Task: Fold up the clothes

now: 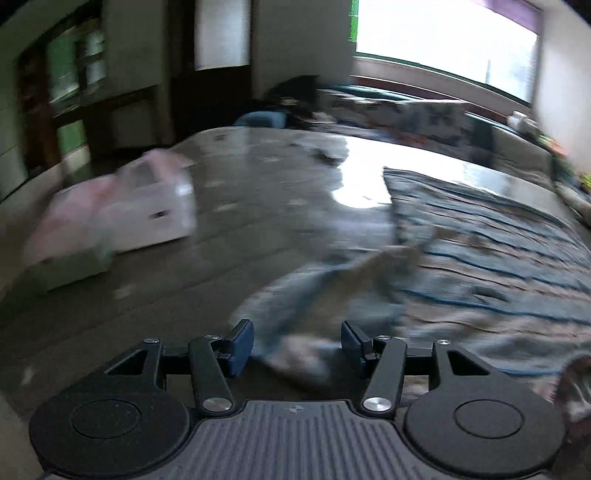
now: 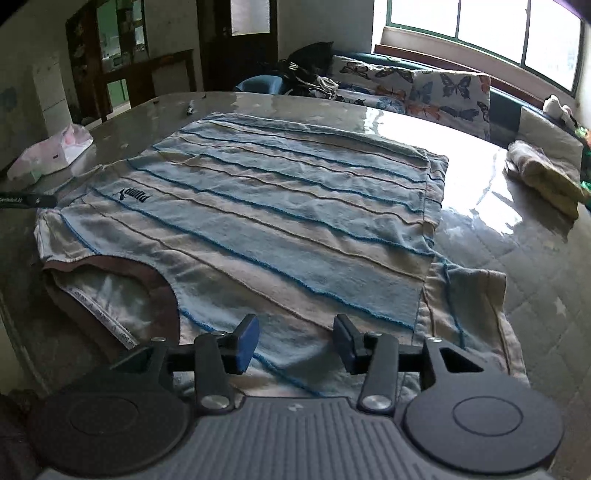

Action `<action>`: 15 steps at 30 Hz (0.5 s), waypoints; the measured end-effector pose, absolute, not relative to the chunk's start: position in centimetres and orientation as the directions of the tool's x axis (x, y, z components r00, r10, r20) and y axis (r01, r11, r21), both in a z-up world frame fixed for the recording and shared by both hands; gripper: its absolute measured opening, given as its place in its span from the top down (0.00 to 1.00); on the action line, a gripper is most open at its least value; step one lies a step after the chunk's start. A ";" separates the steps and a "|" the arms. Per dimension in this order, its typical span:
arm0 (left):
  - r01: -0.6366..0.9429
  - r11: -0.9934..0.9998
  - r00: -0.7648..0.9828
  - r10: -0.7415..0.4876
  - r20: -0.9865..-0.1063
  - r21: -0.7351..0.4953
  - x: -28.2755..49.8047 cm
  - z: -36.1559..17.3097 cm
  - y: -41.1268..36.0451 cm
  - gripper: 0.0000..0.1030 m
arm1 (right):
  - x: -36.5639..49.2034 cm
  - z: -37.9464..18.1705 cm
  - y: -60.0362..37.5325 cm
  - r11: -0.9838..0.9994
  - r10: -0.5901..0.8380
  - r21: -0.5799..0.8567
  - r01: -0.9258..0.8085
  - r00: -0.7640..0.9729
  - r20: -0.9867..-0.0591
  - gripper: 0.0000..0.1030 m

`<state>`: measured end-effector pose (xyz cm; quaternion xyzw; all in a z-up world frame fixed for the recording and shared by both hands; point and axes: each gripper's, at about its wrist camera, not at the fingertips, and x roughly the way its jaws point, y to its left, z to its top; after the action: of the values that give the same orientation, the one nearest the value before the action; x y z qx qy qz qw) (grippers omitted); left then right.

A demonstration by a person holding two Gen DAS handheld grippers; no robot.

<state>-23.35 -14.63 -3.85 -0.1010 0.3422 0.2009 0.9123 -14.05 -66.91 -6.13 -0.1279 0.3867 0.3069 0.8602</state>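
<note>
My left hand-held gripper (image 1: pixel 297 345) has its jaws apart, nothing pinched; a blurred fold of the striped shirt (image 1: pixel 461 254) lies on the surface under the gap, but the pads aren't pressing it. Left view is badly motion-smeared, so fine detail there is unreadable. My right hand-held gripper (image 2: pixel 295 345) is likewise released, jaws parted over the near edge of the shirt (image 2: pixel 280 218), cloth below the gap, no pinch. Shirt is spread flat on the glossy surface (image 2: pixel 480 229), light blue and white bands with thin dark blue lines, small dark logo (image 2: pixel 135 195) at about 10 o'clock from the right gripper. Neck opening (image 2: pixel 122 291) with brown trim sits at 9 o'clock, near the left edge of the surface. One sleeve (image 2: pixel 472 314) sticks out at 3 o'clock, lying flat. Pink-white plastic bag (image 2: pixel 51 151) sits at 10 o'clock, well apart from the shirt; the same bag (image 1: pixel 122 210) shows at 10 o'clock in the left view. A small dark pen-like item (image 2: pixel 191 107) lies at 11 o'clock just past the far hem; can't tell what exactly. Folded yellowish cloth (image 2: pixel 543 177) rests at 2 o'clock at the far right edge. Butterfly-print cushion (image 2: pixel 447 96) sits beyond the surface at 1 o'clock, under the window (image 2: pixel 491 26).
</note>
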 end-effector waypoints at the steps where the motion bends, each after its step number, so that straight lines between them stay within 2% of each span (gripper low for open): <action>1: -0.467 0.882 0.673 0.308 -0.673 -0.064 -23.6 -3.9 -14.0 0.45 | -14.0 -6.2 -66.9 0.779 0.430 0.018 -0.627 0.512 -0.744 0.55; 4: -0.525 0.842 0.661 0.308 -0.685 -0.128 -24.2 -3.8 -12.7 0.45 | -14.0 -6.2 -66.8 0.777 0.431 0.016 -0.629 0.513 -0.743 0.54; 7: -0.511 0.848 0.671 0.291 -0.682 -0.141 -23.7 -3.8 -12.5 0.48 | -14.0 -6.2 -66.8 0.778 0.433 0.019 -0.628 0.514 -0.740 0.53; 8: -0.503 0.853 0.675 0.288 -0.680 -0.138 -23.5 -3.8 -12.5 0.58 | -14.0 -6.3 -66.8 0.779 0.434 0.020 -0.627 0.515 -0.739 0.53; 9: -0.494 0.859 0.680 0.282 -0.677 -0.139 -23.3 -3.8 -12.5 0.76 | -14.1 -6.3 -66.8 0.779 0.435 0.021 -0.626 0.516 -0.738 0.53; 11: -0.493 0.855 0.685 0.269 -0.677 -0.160 -22.7 -3.5 -12.1 0.92 | -14.1 -6.3 -66.9 0.780 0.436 0.024 -0.625 0.517 -0.737 0.53; 15: -0.466 0.870 0.756 0.295 -0.585 -0.163 -23.5 -1.1 -12.2 0.94 | -14.0 -6.3 -66.8 0.781 0.435 0.024 -0.624 0.516 -0.738 0.53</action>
<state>-23.55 -12.20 -1.12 -0.1509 0.2827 0.2056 0.9247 -14.05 -66.84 -6.29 -0.1230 0.3841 0.3070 0.8620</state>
